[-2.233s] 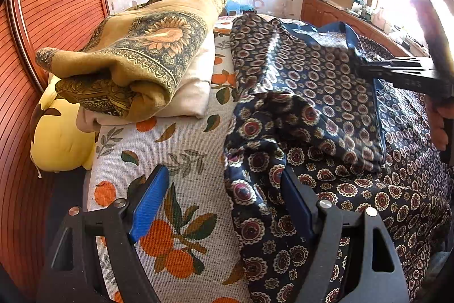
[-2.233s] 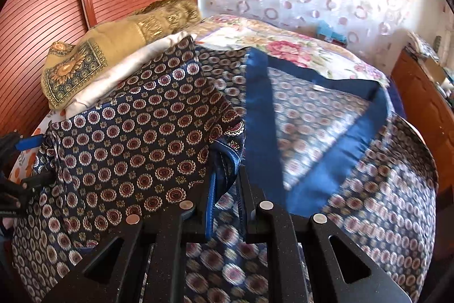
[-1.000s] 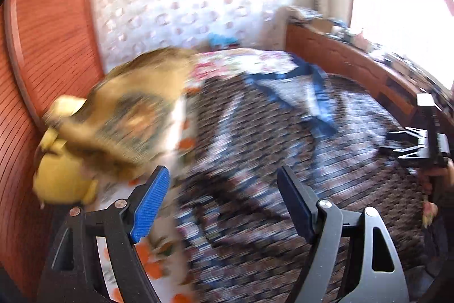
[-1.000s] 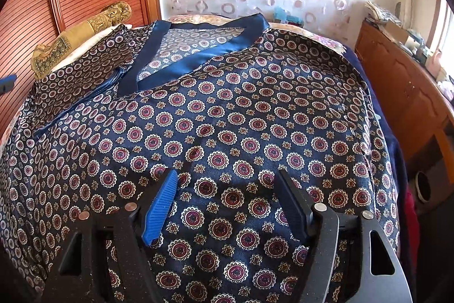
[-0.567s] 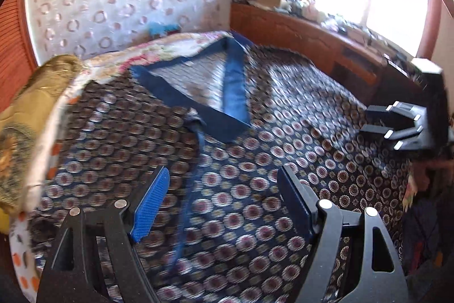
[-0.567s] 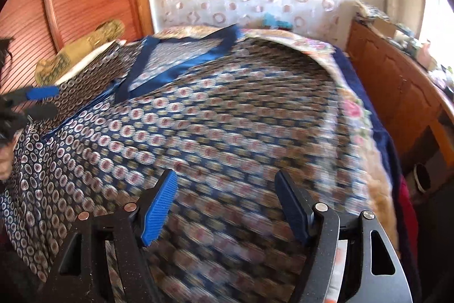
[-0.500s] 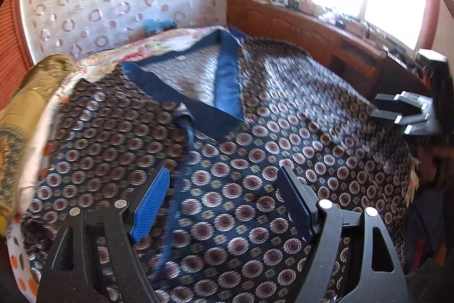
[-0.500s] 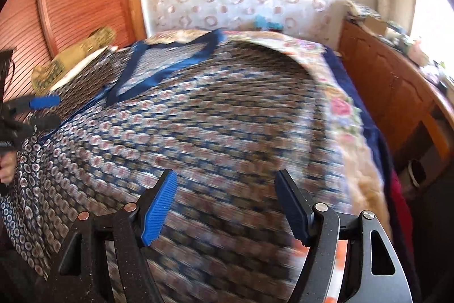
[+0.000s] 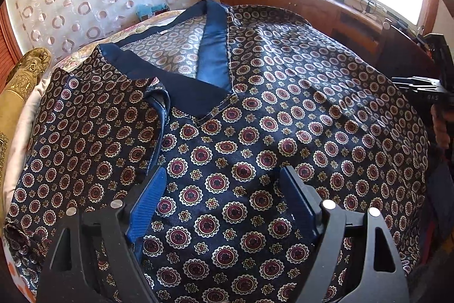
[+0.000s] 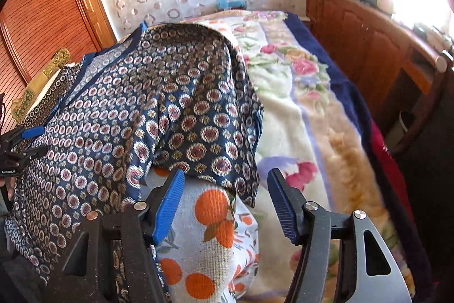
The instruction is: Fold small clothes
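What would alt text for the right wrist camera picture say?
A hand-held gripper, jaws open and just closing with nothing between them, hovers at the sleeve edge of a navy medallion-print shirt spread on a bed, over an orange-print cloth beside a floral blanket.

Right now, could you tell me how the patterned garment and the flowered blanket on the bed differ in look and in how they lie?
The patterned garment is dark navy with small round medallions; the flowered blanket is pale cream with large pink roses. The garment looks thin and smooth, with a plain blue collar band; the blanket looks thick and fuzzy, with a dark blue border. The garment lies spread on top, its sleeve draping onto the blanket, which lies flat beneath. Both rest on the bed.
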Action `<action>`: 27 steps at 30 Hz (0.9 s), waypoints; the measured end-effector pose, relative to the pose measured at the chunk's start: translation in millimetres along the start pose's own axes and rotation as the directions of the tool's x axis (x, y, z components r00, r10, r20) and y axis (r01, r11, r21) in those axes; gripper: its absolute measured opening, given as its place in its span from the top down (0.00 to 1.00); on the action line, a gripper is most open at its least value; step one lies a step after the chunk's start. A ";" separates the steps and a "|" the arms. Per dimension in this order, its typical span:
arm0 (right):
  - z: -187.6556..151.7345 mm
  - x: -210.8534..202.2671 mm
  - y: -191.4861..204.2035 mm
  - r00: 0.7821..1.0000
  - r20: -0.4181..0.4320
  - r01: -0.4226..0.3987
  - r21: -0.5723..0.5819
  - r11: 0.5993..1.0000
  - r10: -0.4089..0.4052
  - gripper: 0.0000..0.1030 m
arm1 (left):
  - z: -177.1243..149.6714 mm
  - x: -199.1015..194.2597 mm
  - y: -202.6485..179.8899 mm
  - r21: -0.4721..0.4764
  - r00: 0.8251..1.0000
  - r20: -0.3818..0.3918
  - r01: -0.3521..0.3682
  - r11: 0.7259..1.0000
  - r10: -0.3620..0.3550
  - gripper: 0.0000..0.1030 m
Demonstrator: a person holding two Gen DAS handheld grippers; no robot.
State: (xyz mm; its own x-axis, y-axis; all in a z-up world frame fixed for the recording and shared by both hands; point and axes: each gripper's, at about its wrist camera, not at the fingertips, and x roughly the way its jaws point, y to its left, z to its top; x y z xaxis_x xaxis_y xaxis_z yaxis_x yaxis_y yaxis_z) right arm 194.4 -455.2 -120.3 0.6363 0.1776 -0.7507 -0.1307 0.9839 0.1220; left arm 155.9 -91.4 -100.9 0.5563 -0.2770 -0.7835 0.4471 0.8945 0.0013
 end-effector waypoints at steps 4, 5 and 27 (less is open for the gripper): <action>6.2 3.3 -13.4 0.998 0.006 -0.055 0.037 0.998 0.055 0.50 | 0.5 -0.1 1.3 0.001 1.000 -0.001 -0.002 1.000 0.002 0.20; 8.3 4.4 -18.8 0.998 0.007 -0.065 0.042 0.997 0.064 0.52 | 0.1 -0.8 1.4 0.001 1.000 -0.001 -0.002 1.000 0.002 0.20; 41.9 -50.7 83.9 0.973 0.187 -0.074 -0.310 0.948 0.137 0.97 | 1.8 2.3 1.0 0.000 1.000 -0.001 0.000 1.000 0.000 0.20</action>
State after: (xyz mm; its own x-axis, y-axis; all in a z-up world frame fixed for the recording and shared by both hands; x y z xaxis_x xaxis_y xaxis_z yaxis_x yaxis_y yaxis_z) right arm 183.0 -380.8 -44.9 0.7431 0.3110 -0.5925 -0.4064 0.9132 -0.0305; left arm 158.8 -91.7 -101.6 0.5556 -0.2766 -0.7841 0.4470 0.8945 0.0012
